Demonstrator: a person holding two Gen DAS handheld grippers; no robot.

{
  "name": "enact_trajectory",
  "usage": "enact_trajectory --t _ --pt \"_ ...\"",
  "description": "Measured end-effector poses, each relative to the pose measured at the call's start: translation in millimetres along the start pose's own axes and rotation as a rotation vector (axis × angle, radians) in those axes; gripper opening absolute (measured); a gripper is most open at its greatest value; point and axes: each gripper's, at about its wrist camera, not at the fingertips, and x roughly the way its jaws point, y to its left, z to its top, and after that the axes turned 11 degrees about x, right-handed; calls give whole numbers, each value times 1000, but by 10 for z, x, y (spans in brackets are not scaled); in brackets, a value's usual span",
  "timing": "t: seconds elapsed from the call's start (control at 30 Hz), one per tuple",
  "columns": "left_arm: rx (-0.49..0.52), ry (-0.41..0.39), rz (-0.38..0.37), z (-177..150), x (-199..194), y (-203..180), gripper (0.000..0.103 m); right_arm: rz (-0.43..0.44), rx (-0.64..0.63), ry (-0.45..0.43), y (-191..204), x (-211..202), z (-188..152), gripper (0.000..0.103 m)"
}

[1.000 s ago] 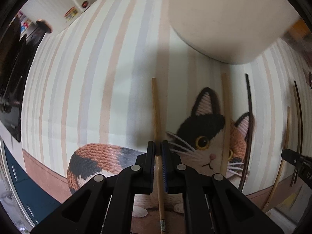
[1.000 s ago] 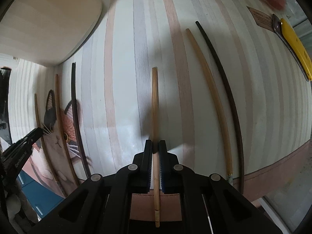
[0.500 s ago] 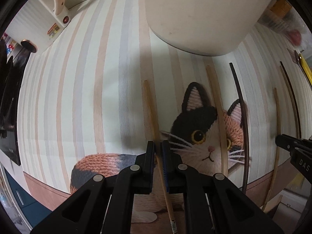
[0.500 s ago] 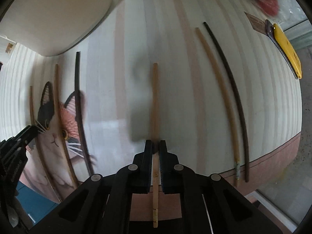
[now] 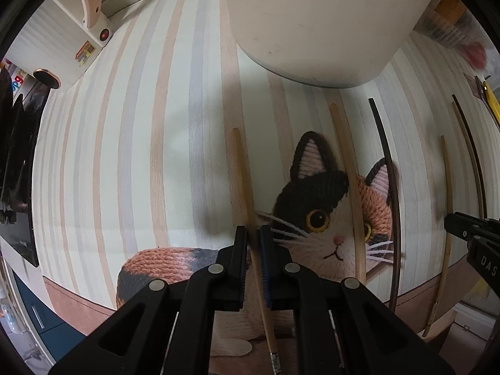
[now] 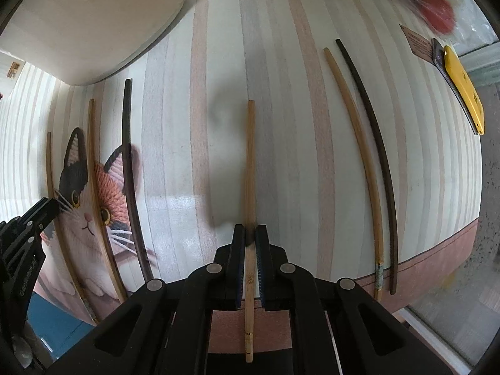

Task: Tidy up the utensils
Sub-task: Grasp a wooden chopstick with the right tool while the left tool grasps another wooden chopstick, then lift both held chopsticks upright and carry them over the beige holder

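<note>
My left gripper (image 5: 253,236) is shut on a pale wooden chopstick (image 5: 242,168) with a metal-capped end, held just above the striped cat placemat (image 5: 140,156). My right gripper (image 6: 250,234) is shut on another pale wooden chopstick (image 6: 250,156), which casts a shadow on the placemat (image 6: 297,125). On the mat lie a pale chopstick (image 5: 348,172) and a dark chopstick (image 5: 387,187) across the cat picture. A further pale chopstick (image 6: 356,137) and dark chopstick (image 6: 375,137) lie side by side to the right. Each gripper shows at the edge of the other's view.
A white tray (image 5: 312,25) stands at the far edge of the mat, also seen as the white tray (image 6: 78,22) at top left. A yellow flat item (image 6: 462,87) and a red object (image 6: 437,15) sit beyond the mat's right side. A white appliance (image 5: 84,31) stands far left.
The right gripper has drifted a little across the mat with its chopstick. The left gripper has rolled slightly, so its chopstick now looks tilted. Both grips are unchanged.
</note>
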Motion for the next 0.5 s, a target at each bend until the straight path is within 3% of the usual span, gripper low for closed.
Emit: enact_trajectory --t 0.23,0.5 --pt "-54 -24 0 -31 -30 50 4 15 14 -42 -65 10 -73 7" --pt "-113 -124 23 -66 -457 224 4 120 45 -139 -238 -423 -49 7"
